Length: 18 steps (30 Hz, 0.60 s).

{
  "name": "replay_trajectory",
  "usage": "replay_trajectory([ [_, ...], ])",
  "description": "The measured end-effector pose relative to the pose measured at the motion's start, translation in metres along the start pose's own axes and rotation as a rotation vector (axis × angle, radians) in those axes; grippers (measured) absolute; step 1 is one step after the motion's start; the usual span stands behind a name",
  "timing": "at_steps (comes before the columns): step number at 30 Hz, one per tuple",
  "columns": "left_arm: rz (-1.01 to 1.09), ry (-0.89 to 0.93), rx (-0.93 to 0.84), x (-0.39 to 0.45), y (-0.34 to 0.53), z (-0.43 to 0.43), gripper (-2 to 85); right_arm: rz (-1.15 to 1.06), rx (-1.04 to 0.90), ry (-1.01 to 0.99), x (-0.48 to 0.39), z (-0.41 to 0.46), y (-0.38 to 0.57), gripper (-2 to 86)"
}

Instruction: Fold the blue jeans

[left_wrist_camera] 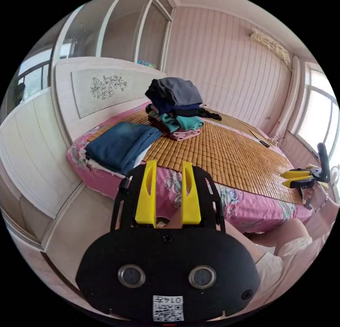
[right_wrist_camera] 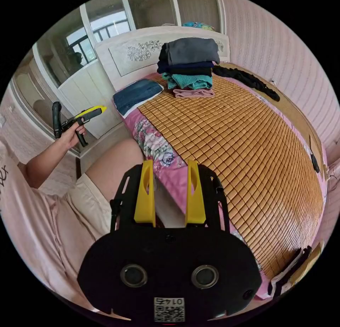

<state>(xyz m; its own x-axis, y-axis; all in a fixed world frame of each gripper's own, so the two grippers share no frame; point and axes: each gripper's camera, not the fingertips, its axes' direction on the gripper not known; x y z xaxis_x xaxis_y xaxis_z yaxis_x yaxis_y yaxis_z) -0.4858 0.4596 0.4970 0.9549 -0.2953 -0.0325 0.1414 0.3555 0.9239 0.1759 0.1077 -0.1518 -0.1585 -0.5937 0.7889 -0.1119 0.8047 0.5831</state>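
Tongs (left_wrist_camera: pixel 169 165) apart, empty (blue jeans (left_wrist_camera: pixel 122 145) folded on bed (left_wrist_camera: pixel 248 203)).

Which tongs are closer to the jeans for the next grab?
Left. The left tongs point at the folded blue jeans at the bed corner; the right tongs sit further along the bed edge. Both are open and empty.

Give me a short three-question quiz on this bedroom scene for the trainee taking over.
1. True or false: the folded blue denim jeans lie on top of the stack of folded clothes.
2. The left gripper is: A) open, holding nothing; B) shut on the jeans; C) shut on a sock.
3. What covers most of the bed with the pink floral sheet?

Key:
1. False; they lie apart from the stack, by the white headboard.
2. A.
3. A woven bamboo mat.
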Motion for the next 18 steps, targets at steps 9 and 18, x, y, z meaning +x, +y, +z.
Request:
replay_trajectory([
  [9, -0.211, -0.076, -0.062, -0.111, -0.047, 0.05, 11.1, -0.304, -0.082, -0.128, -0.086, 0.147, -0.139, 13.9],
  [18, -0.337, -0.03, -0.104, -0.159, -0.082, 0.081, 11.3, -0.644, -0.154, -0.037, -0.186, 0.289, -0.236, 12.6],
])
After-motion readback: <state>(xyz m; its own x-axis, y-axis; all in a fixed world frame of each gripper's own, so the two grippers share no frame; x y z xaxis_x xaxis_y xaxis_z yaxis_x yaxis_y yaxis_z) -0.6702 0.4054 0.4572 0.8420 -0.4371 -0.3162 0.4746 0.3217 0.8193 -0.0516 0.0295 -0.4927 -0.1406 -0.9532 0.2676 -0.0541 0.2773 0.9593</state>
